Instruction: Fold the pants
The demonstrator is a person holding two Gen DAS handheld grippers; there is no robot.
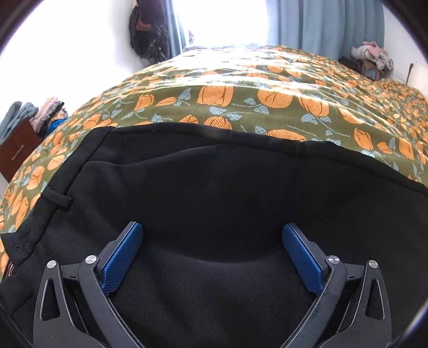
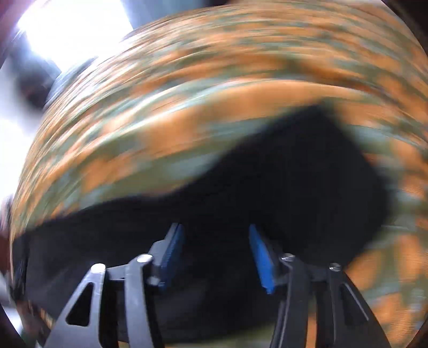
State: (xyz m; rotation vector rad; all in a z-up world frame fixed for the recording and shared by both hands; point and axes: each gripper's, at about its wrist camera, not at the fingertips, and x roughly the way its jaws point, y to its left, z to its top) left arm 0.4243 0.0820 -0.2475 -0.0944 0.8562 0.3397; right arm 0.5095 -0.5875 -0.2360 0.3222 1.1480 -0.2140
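Note:
Black pants [image 1: 214, 187] lie flat on a bed, the waistband with a belt loop at the left of the left wrist view. My left gripper [image 1: 212, 233] is open, its blue pads [image 1: 125, 254] spread wide just above the cloth, holding nothing. The right wrist view is heavily motion-blurred. There the black pants [image 2: 294, 182] spread under my right gripper [image 2: 216, 235], which is open with its blue pads [image 2: 262, 259] apart over the cloth.
The bed is covered by a green bedspread with orange flowers [image 1: 267, 80]. A brown cabinet with piled clothes [image 1: 18, 150] stands at the left. Blue curtains [image 1: 334, 24] and a clothes pile [image 1: 371, 57] are behind the bed.

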